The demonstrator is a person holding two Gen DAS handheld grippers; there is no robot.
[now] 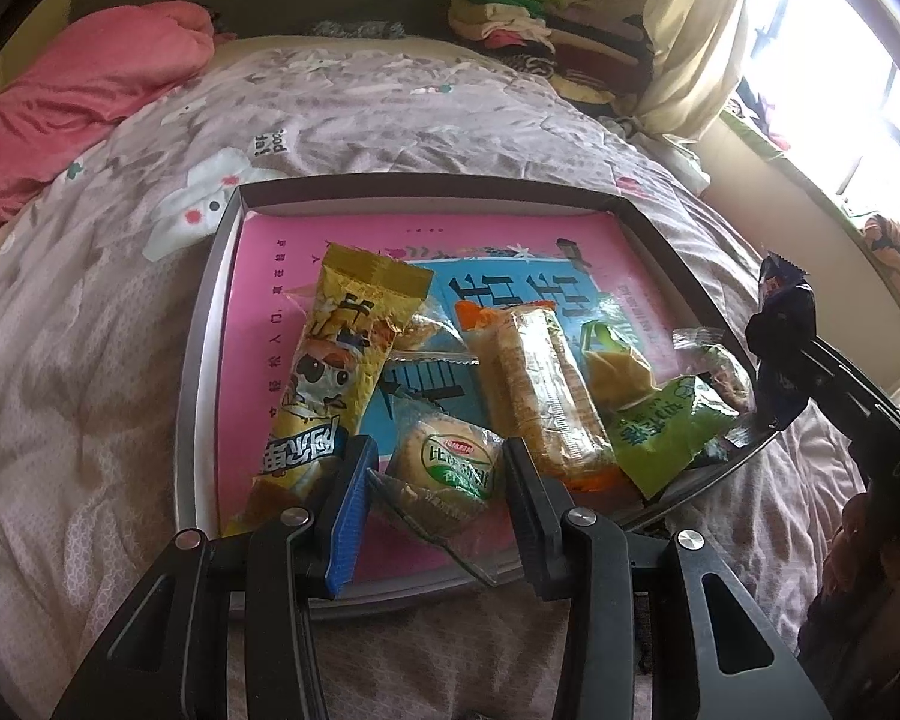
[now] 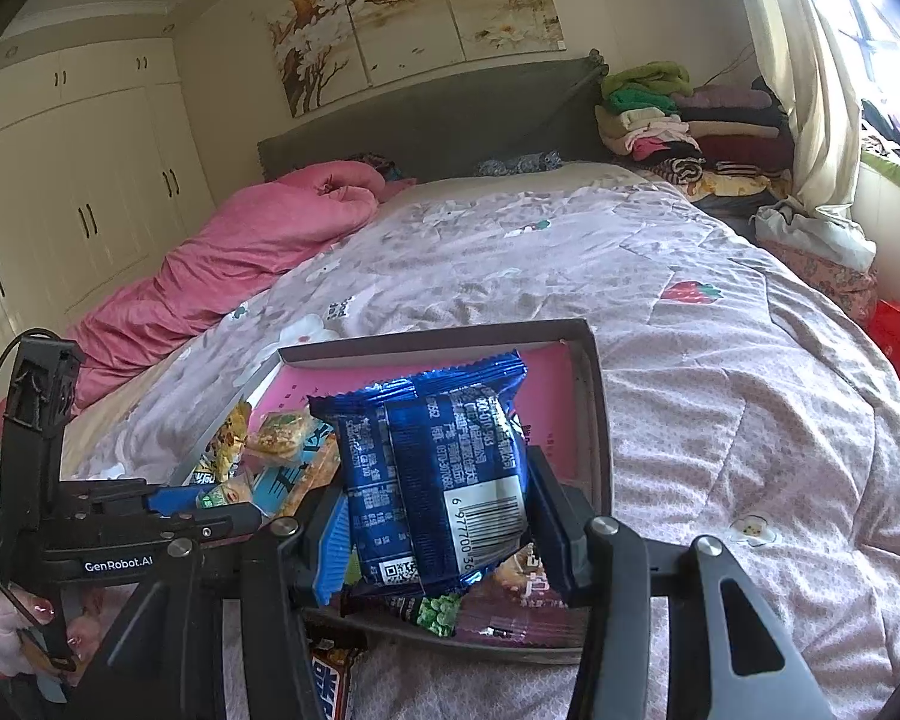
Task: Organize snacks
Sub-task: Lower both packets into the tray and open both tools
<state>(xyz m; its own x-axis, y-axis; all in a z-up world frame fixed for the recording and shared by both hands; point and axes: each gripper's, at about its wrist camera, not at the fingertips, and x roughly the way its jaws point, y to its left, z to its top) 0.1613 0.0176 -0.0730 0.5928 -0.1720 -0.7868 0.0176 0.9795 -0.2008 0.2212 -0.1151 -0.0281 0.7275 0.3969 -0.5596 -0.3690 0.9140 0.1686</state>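
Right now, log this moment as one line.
left jaws: around round biscuit pack in tray | right jaws: gripping blue snack packet above tray

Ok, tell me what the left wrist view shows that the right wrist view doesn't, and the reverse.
Only the left wrist view: the left tool closed on a clear-wrapped round biscuit, and the long yellow snack pack shown whole.

Only the right wrist view: the wardrobe, the wall painting, and the barcode on the blue packet in the right tool.

Both: the box tray, the pink blanket and that blue packet.
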